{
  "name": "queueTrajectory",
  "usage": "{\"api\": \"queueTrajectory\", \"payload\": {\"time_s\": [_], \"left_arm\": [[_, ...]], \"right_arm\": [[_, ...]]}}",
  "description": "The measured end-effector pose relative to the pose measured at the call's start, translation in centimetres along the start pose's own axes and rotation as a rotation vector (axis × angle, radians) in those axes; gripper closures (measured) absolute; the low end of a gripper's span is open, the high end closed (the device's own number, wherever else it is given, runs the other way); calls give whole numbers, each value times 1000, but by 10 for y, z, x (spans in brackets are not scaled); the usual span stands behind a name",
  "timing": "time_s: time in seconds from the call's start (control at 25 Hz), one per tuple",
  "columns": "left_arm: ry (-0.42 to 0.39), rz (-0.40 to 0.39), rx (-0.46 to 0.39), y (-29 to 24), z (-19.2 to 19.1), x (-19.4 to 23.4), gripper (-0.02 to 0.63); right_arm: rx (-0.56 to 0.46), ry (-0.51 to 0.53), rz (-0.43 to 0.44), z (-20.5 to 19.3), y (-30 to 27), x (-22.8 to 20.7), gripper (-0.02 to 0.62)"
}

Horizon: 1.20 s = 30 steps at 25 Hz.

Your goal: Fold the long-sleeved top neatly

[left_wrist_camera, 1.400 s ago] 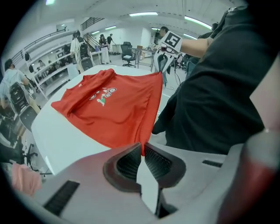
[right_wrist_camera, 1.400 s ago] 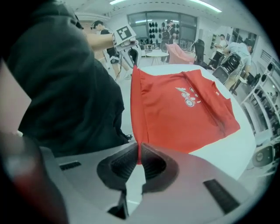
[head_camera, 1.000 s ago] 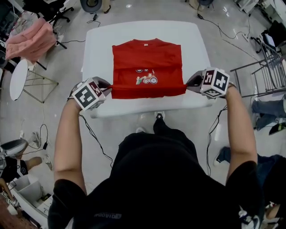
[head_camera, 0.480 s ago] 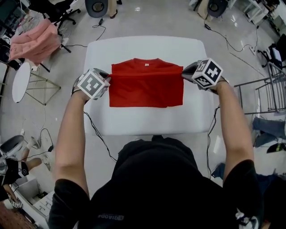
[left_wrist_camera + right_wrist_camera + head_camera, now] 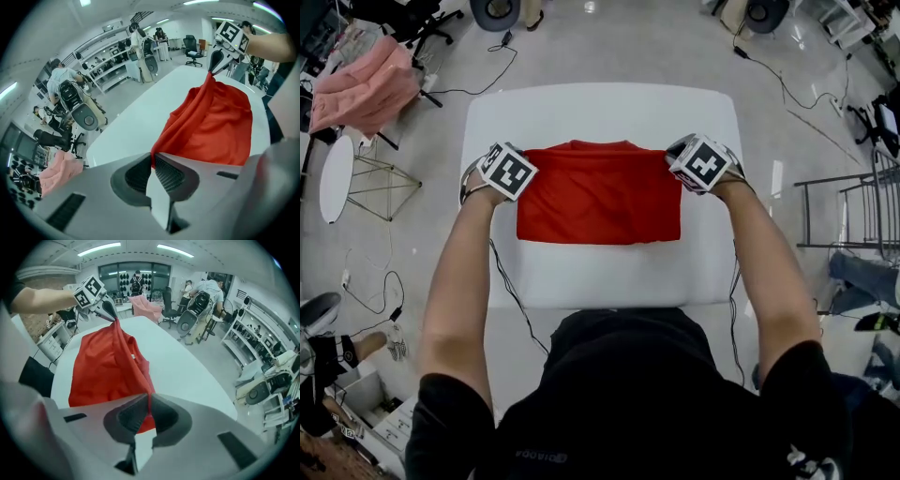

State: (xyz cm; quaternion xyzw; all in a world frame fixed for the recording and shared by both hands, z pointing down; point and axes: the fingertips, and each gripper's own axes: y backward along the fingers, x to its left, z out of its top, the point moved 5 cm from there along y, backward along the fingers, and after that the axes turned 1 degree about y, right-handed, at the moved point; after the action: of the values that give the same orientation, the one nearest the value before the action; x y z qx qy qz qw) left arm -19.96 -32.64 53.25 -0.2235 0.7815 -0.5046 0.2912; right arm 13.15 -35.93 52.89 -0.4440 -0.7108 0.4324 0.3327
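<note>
While the red top (image 5: 600,197) lies folded across the middle of the white tabletop (image 5: 600,112), we've got its far edge pinched at both corners. Left tongs (image 5: 153,159) are clamped on the left corner and right tongs (image 5: 147,401) on the right one, with the cloth pulled up a bit between them.

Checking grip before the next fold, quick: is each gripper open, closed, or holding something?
Left gripper: jaws closed on one far corner of the red fabric top.
Right gripper: jaws closed on the top's other far corner.
</note>
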Motion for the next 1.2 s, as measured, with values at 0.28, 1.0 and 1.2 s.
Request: {"api": "queueTrajectory", "payload": {"time_s": [0.28, 1.0, 1.2], "left_arm": [[68, 17, 52, -42, -4, 2, 578], [148, 116, -134, 8, -4, 15, 506], [176, 104, -262, 49, -7, -3, 506]], "right_arm": [[11, -31, -69, -4, -36, -13, 568], [-81, -68, -212, -12, 5, 0, 471], [-144, -87, -246, -10, 39, 32, 478]]}}
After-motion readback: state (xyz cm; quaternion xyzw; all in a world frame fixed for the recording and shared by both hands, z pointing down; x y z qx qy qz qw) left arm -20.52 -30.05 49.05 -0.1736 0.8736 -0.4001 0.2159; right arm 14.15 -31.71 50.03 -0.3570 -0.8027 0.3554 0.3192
